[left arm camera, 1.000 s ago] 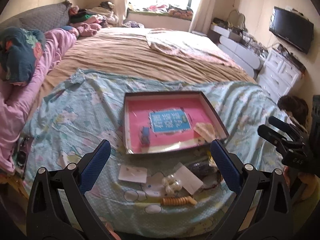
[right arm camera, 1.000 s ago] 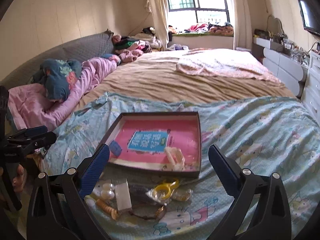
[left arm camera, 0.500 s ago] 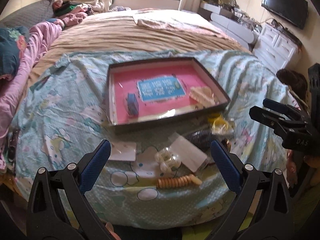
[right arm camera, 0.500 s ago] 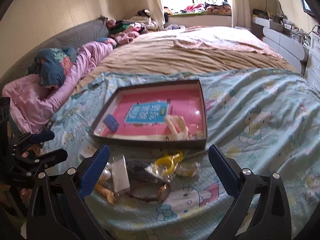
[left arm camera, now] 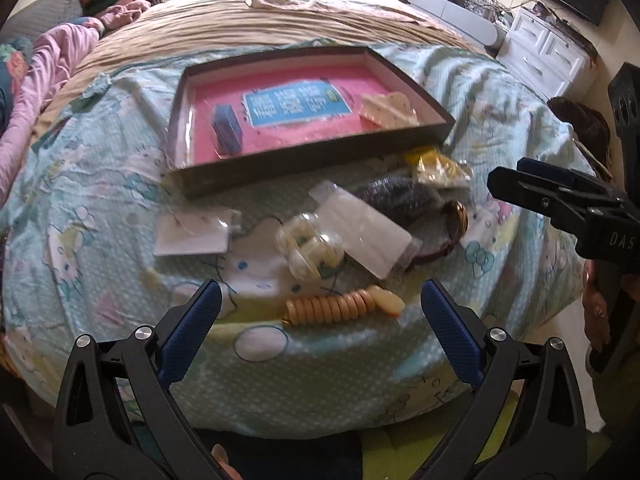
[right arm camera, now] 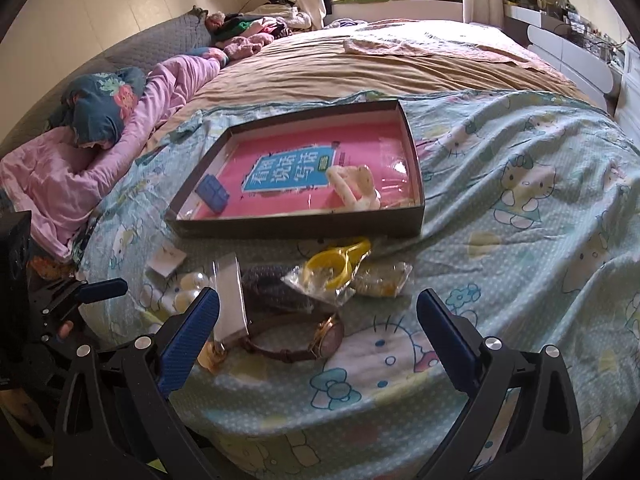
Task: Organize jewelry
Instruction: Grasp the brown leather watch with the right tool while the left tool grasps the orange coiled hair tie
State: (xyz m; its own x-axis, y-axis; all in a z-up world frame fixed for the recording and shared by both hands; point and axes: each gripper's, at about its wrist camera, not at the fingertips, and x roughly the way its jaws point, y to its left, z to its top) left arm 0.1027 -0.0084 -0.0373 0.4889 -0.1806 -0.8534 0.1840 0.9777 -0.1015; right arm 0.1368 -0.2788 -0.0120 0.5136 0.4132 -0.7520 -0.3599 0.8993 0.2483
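The jewelry lay scattered on the bed's pale blue cartoon-print sheet (right arm camera: 520, 184), just in front of a shallow dark box (right arm camera: 304, 232) with a pink lining; a beaded tan bracelet (left arm camera: 344, 306) lay nearest the bed's edge, a cluster of pearly pieces (left arm camera: 310, 246) just behind it, a white card (left arm camera: 192, 232) to one side and a clear packet (left arm camera: 366, 232) to the other; a wristwatch (right arm camera: 316, 340) with a rose-gold case lay beside the packet, with a yellow ring-shaped piece in a bag (right arm camera: 332, 268) between it and the box; inside the box sat a small blue case (right arm camera: 212, 194) and a cream hair clip (right arm camera: 354, 188).

The left tool (left arm camera: 318, 332) hovered low over the bracelet, tilted down toward the bed, its blue-padded fingers (left arm camera: 190, 332) spread wide and holding nothing; the right tool (right arm camera: 318, 336) hung above the watch, likewise wide open and empty; seen from the left wrist, its black body bore the letters "DAS"; a hand (left arm camera: 598, 312) gripped its handle.

The blue label on the box floor carried large Chinese characters, 看图说话写话.
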